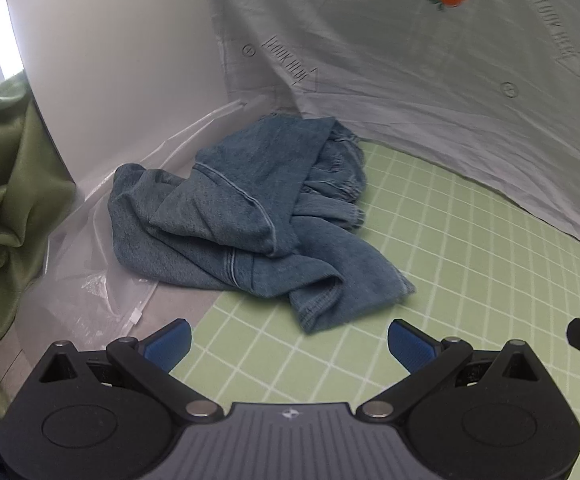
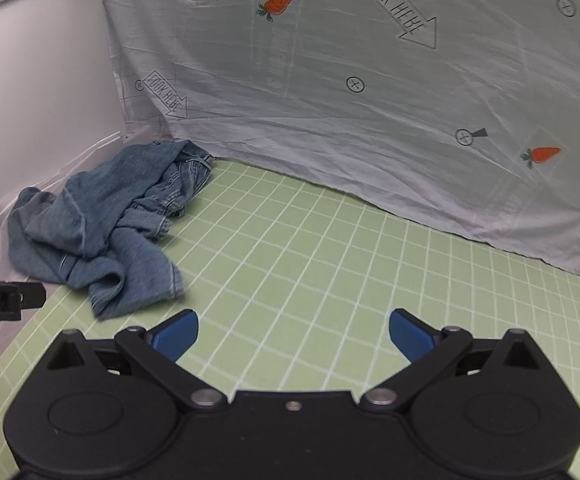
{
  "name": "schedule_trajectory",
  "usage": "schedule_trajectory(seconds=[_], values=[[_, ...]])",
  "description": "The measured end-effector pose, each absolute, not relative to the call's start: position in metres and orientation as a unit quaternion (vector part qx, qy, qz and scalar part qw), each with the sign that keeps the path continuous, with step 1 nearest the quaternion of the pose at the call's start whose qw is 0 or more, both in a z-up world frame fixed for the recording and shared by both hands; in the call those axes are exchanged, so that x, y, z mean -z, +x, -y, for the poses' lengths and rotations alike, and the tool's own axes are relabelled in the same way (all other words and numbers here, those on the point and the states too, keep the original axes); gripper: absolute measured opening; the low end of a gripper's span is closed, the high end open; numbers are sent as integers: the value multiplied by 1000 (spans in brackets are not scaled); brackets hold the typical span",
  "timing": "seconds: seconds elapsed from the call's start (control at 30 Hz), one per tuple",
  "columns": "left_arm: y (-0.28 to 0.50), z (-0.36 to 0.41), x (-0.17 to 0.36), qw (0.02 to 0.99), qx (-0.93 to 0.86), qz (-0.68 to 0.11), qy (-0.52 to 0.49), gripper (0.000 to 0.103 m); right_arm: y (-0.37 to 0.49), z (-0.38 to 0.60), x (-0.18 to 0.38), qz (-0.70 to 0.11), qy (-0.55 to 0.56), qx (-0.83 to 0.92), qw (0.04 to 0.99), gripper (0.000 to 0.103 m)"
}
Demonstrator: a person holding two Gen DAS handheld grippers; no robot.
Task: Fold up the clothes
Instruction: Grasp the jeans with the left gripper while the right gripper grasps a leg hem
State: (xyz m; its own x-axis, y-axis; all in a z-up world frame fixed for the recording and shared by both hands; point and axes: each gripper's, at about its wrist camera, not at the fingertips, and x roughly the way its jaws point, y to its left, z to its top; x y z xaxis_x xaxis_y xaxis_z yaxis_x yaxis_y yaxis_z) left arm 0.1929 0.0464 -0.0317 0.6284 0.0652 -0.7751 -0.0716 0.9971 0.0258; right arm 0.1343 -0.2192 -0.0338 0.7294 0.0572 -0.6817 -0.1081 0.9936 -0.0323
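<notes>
A crumpled blue denim garment [image 1: 246,220] lies in a heap at the left edge of the green grid mat [image 1: 469,272], partly over clear plastic. In the right wrist view the same denim garment [image 2: 102,220] sits far to the left on the mat [image 2: 329,272]. My left gripper [image 1: 290,344] is open, just short of the heap's near corner, with nothing between its blue pads [image 1: 170,342]. My right gripper [image 2: 293,334] is open too, over bare mat to the right of the garment. The left gripper's black body [image 2: 6,300] shows at the right view's left edge.
A white sheet printed with carrots and "LOOK HERE" arrows [image 2: 369,100] hangs behind the mat. A white wall panel [image 1: 122,60] stands at the left, with clear plastic [image 1: 98,280] at its foot. Green cloth [image 1: 2,180] bunches at far left.
</notes>
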Motion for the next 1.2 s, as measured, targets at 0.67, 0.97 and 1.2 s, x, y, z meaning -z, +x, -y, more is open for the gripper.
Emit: schedule_trajectory(seconds=[0.67, 0.97, 1.2], values=[[351, -96, 112, 860, -72, -495, -101, 81, 337, 106, 134, -436, -3, -217, 874, 68], [355, -90, 115, 864, -57, -492, -87, 54, 340, 92, 145, -424, 10, -254, 869, 21], [342, -82, 107, 862, -37, -494, -103, 27, 313, 106, 140, -411, 5, -251, 876, 14]])
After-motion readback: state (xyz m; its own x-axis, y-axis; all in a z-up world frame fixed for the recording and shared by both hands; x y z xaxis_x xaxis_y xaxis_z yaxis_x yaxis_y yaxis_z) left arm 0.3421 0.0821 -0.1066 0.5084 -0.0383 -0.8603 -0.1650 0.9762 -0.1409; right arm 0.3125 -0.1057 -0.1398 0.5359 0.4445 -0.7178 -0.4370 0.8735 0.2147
